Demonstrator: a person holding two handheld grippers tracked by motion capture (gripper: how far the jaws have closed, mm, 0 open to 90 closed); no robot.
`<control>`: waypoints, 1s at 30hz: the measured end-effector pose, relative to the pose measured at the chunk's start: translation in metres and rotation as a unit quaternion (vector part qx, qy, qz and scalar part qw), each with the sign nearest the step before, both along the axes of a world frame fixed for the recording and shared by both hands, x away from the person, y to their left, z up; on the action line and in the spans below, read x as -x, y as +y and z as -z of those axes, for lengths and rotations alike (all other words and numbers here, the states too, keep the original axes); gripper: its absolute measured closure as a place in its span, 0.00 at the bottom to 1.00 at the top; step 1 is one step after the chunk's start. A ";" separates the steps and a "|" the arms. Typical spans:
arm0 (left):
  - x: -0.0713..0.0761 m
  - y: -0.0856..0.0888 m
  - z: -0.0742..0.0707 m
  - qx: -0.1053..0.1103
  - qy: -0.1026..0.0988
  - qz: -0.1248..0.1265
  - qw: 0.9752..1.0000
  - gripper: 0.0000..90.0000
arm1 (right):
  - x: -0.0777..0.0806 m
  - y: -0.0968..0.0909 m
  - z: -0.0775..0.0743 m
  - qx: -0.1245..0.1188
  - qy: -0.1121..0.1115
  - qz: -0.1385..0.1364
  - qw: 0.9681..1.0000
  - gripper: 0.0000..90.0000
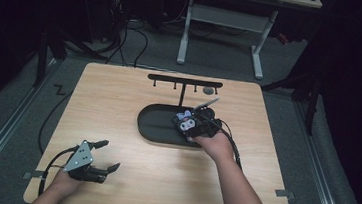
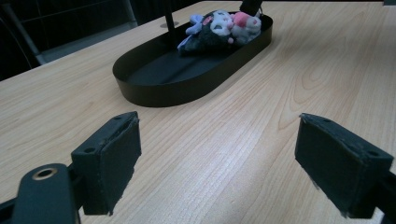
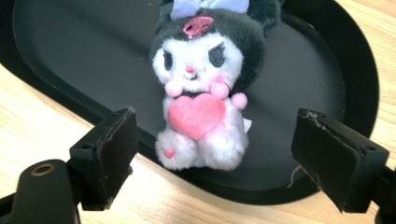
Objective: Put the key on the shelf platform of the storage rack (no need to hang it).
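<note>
Nearest the person, the left tongs rested spread and empty on the bare wooden table, well apart from everything else. Farther out, the right tongs hung over the near rim of the black oval tray, jaws wide apart on either side of the plush toy without touching it. The toy lay at the tray's right end with its feet draped over the rim, so a shallow close might pinch only loose fur, or a jaw might catch the rim and shove the tray.
</note>
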State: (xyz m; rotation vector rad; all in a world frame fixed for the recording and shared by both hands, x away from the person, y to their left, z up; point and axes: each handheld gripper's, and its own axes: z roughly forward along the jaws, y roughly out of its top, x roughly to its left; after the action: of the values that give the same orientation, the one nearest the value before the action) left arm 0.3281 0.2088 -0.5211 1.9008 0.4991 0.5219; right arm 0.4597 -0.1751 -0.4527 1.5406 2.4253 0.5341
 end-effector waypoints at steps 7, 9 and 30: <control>0.000 0.000 0.000 -0.002 -0.001 -0.001 1.000 0.17 | 0.009 -0.002 -0.003 -0.006 -0.020 -0.004 1.000 0.16; 0.000 0.000 0.000 -0.002 -0.001 -0.001 1.000 0.17 | 0.013 -0.003 -0.002 -0.005 -0.026 -0.005 1.000 0.15; -0.001 -0.001 0.000 -0.003 0.003 -0.003 1.000 0.17 | 0.080 -0.042 0.029 -0.048 -0.145 0.006 0.988 0.12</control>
State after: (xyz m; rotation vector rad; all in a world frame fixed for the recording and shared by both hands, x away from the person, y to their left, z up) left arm 0.3290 0.2078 -0.5212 1.9076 0.5071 0.5231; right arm 0.3795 -0.2174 -0.4813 1.3996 2.1970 0.8209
